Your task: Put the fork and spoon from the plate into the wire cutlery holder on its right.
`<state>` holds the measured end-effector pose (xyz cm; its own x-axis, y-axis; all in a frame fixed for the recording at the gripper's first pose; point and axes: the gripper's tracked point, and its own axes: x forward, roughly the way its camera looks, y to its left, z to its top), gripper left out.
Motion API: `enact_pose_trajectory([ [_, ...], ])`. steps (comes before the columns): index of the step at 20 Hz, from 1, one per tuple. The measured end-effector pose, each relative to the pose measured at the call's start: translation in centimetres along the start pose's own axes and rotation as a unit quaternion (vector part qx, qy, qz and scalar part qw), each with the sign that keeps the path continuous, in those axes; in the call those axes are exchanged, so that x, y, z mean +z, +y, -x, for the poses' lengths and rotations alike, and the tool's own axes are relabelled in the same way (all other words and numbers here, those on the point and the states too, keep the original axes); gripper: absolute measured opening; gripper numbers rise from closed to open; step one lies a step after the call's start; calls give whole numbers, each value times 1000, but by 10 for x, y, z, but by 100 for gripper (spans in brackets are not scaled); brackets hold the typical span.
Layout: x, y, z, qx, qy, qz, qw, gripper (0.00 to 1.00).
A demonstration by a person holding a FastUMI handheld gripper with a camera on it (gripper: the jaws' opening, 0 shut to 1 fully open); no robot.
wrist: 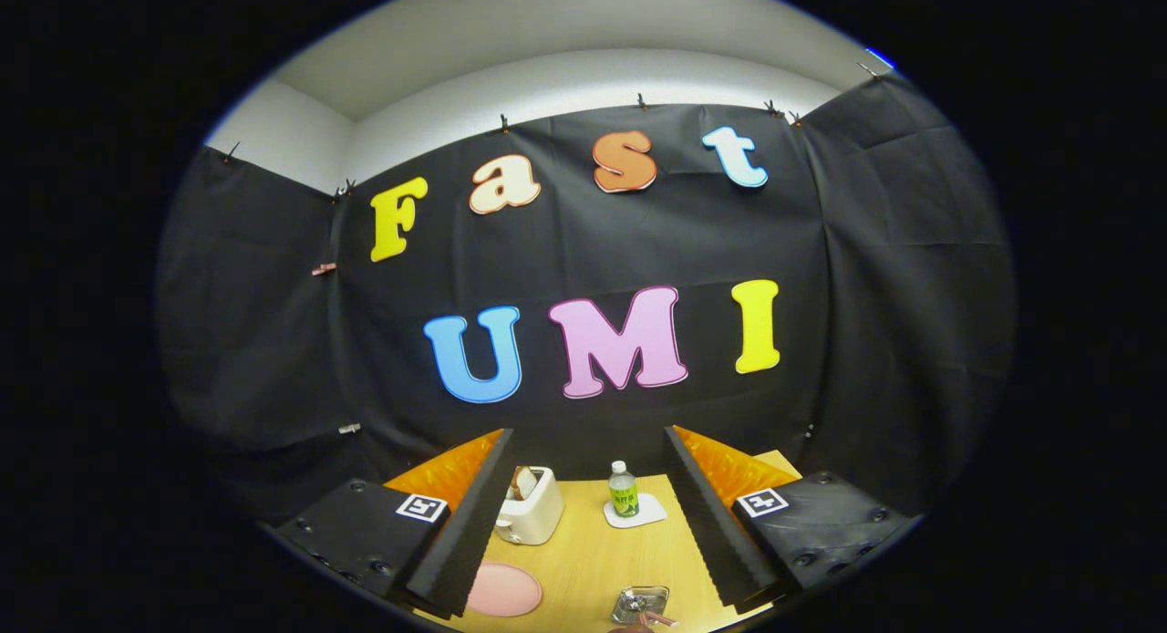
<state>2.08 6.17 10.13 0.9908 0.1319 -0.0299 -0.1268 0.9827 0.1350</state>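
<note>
Two fingers of my gripper stand wide apart, empty, held high and level over the table. Between them I see a pink plate and the wire cutlery holder to its right.

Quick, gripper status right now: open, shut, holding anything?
Gripper: open, fingers spread wide, holding nothing. Between them lie the wooden table, a toaster and a small green bottle.

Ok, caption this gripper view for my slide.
Open gripper above wooden table: white toaster, green-labelled bottle, pink round plate.
</note>
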Motion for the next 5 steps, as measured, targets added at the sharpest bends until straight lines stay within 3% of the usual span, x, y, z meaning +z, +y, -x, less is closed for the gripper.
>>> enact_pose_trajectory([
  [5,-33,-6,15,-67,9,30,997,99],
])
